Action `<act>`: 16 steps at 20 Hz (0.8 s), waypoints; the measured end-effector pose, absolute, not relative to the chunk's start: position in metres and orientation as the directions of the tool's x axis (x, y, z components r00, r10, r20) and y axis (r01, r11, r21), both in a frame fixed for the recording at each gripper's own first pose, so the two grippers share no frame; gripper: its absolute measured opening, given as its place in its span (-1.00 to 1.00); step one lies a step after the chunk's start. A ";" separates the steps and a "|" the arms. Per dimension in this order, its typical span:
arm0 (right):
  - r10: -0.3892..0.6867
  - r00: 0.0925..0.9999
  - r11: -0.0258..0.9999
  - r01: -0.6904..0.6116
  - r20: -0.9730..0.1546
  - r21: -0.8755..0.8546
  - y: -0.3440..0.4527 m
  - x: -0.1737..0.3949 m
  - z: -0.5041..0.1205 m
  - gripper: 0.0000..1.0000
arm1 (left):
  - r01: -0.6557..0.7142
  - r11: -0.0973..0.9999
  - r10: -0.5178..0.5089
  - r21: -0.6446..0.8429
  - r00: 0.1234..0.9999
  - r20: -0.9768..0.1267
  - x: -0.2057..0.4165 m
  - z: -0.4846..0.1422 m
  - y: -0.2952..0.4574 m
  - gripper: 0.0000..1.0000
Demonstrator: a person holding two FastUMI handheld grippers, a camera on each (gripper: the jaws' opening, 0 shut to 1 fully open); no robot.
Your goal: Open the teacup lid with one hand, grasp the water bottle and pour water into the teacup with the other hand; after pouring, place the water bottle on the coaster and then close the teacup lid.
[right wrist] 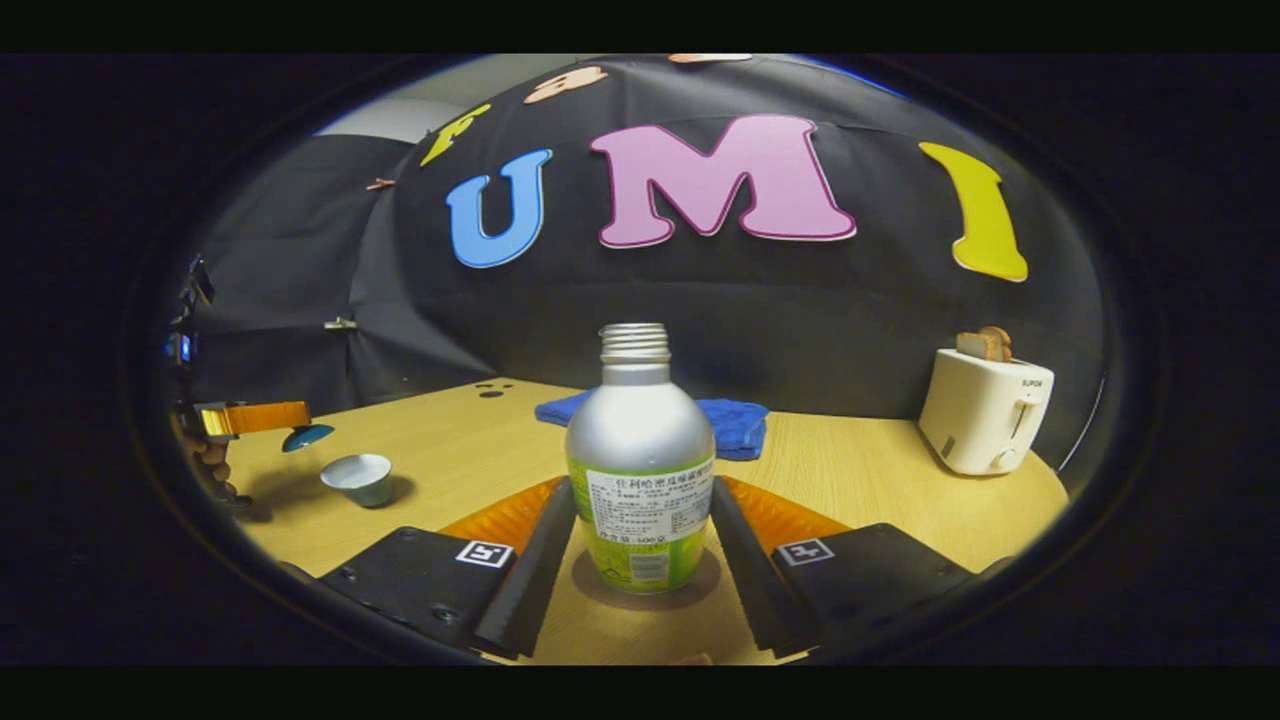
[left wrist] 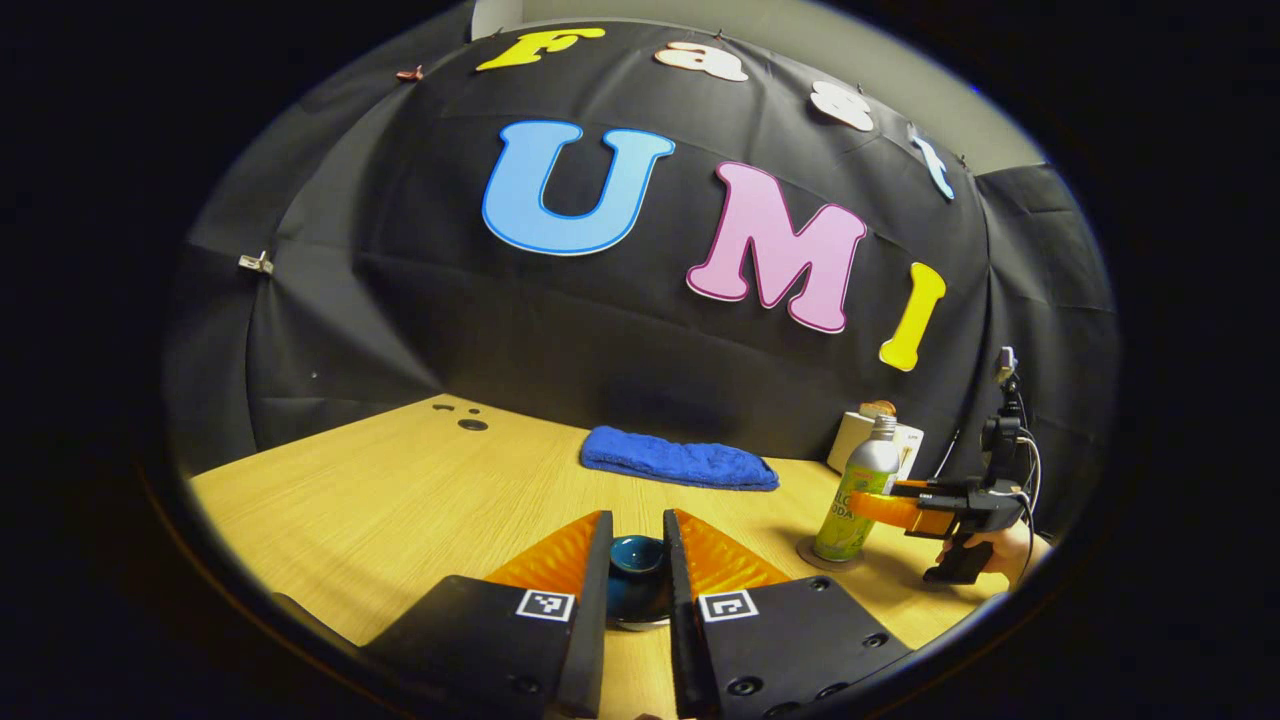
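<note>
Teacup lid (left wrist: 637, 553): round, glossy blue.

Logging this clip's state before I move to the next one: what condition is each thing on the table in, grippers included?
Lid: off the cup, held up between the left gripper's fingers.
Teacup: uncovered, upright on the table.
Bottle: uncapped, upright on the coaster.
Left gripper: shut on the lid.
Right gripper: fingers flank the bottle; contact unclear.
Toaster: bread sticking out.
Blue cloth: folded, flat.
</note>
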State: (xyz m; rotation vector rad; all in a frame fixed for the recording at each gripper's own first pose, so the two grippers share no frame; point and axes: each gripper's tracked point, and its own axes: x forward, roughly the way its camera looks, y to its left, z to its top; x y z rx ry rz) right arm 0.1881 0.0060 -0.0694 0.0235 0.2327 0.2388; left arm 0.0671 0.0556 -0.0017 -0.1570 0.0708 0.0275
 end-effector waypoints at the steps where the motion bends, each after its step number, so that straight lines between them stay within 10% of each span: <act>1: 0.239 0.945 0.971 -0.232 -0.224 0.056 0.005 0.188 -0.070 0.62 | -0.030 0.989 0.020 -0.148 0.997 -0.070 0.072 0.001 0.054 -0.38; 16: 0.206 0.930 0.978 -0.183 -0.305 0.104 -0.025 0.138 -0.079 0.97 | -0.025 0.996 0.006 -0.090 0.980 -0.201 0.106 -0.048 0.046 -0.39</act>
